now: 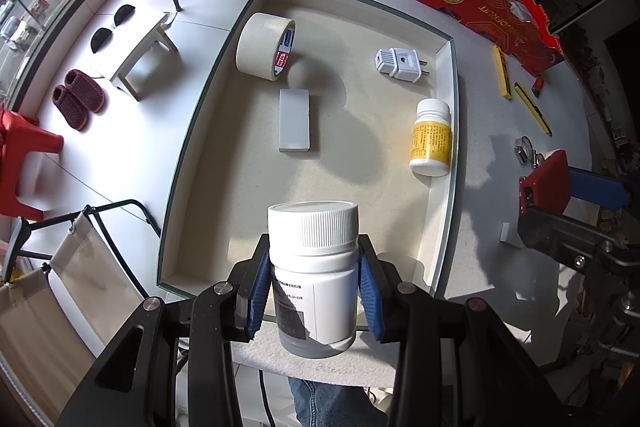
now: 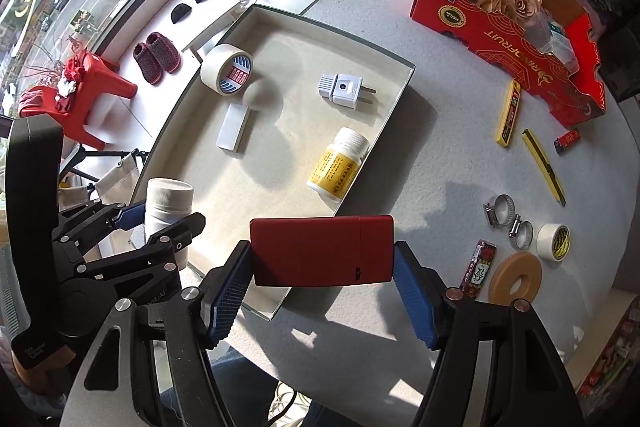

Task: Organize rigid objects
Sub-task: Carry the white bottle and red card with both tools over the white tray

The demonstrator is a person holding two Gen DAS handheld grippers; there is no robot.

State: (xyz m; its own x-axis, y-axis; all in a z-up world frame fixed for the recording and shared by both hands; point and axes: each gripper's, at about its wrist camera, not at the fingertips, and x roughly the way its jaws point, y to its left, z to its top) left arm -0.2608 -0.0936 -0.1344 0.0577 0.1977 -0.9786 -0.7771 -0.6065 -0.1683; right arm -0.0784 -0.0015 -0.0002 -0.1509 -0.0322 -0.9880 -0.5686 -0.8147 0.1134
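Placement step: left tool (image 1: 316, 291) holds white bottle (image 1: 313, 267) over the tray (image 1: 450, 131) near the table's near edge; right tool (image 2: 322, 287) grips red box (image 2: 322, 250) beside it. Next, lowering both into bare tray space.

My left gripper (image 1: 316, 283) points steeply down, its blue pads (image 1: 260, 287) pressed against either side of a white bottle (image 1: 314, 267), which stands upright between them. My right gripper (image 2: 323, 279) points straight down with its jaws set wider, the blue pads (image 2: 228, 291) clamped on the two short ends of a flat red case (image 2: 322, 251) held level across the gap. From the right wrist camera I see the left gripper low at the left edge, its black linkage folded around the bottle.
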